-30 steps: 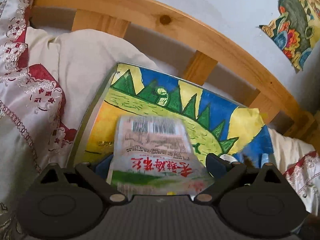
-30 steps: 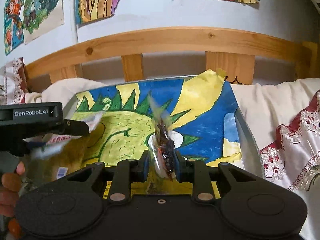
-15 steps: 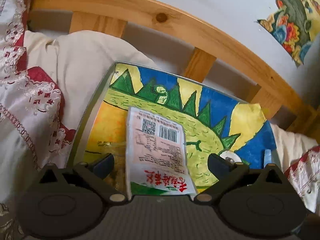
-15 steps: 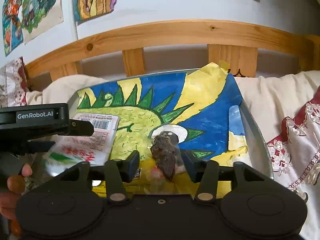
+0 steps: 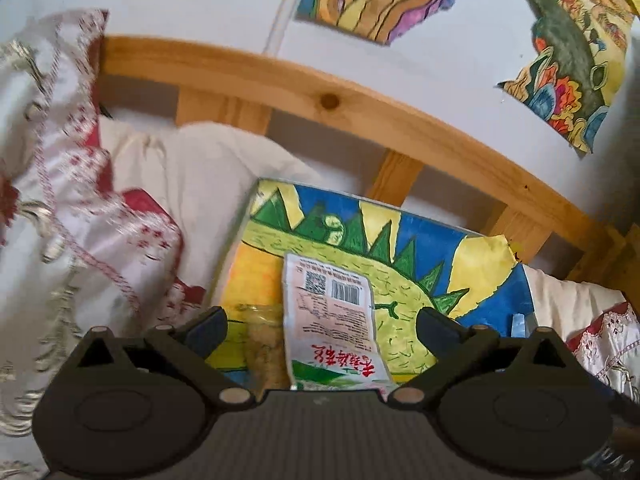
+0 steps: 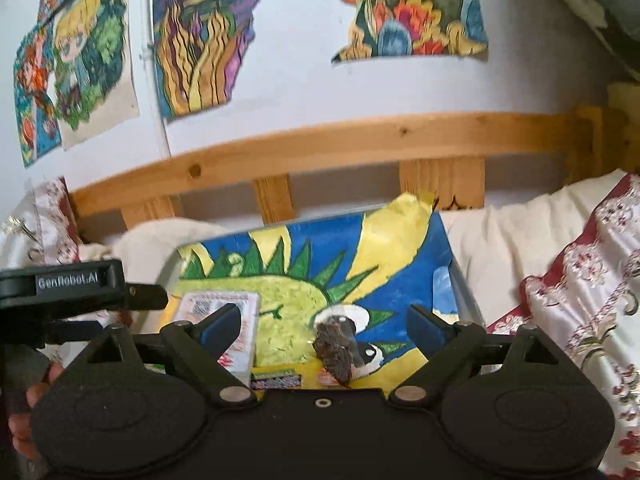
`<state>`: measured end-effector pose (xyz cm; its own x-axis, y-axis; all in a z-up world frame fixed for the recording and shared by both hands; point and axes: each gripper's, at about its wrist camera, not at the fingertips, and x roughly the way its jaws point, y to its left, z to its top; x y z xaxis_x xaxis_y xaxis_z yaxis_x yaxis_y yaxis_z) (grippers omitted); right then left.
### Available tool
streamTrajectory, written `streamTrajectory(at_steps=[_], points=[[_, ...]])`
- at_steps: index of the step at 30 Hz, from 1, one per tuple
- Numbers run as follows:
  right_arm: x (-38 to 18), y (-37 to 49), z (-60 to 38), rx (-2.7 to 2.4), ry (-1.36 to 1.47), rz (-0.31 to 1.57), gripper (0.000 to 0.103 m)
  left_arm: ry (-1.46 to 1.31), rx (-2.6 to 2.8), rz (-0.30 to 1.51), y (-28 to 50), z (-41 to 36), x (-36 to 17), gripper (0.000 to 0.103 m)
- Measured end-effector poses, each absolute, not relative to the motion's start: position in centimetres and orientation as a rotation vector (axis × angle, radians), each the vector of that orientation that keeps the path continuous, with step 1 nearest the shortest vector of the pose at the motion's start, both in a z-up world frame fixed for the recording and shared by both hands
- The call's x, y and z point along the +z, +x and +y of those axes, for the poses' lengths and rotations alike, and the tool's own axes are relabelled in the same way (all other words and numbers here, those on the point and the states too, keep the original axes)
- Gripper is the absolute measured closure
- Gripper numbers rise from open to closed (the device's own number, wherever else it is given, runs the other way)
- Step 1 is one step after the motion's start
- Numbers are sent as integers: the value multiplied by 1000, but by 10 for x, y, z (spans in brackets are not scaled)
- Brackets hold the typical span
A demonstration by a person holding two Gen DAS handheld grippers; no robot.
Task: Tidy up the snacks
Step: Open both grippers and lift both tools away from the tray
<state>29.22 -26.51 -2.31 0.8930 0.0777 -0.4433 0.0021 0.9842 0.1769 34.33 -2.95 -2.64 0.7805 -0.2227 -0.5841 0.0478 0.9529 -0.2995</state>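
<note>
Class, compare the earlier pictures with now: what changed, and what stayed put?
Both snacks were let go: the white packet and the dark snack now lie on the tray. The right gripper has just been opening, nothing between; the left gripper is open. Tray unmoved.

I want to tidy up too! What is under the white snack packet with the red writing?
The white snack packet lies on the dinosaur drawing lining a grey tray. A yellowish snack bag sits beside it. Whatever is directly beneath stays covered.
</note>
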Motion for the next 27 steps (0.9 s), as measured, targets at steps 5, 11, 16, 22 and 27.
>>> streamTrajectory(at_steps=[5,11,16,22,27], points=[[-3,268,-265,41,183,407,6,-245,-132,622,315,-26,-9,1],[14,232,-263,47,196,357,4,-210,-110,587,275,-20,4,1],[25,198,-256,61,180,314,1,-172,-98,552,241,-10,18,1],[33,160,-249,76,157,285,1,-153,-92,515,200,0,24,1],[34,133,-249,81,173,293,1,-133,-97,515,172,4,21,1]])
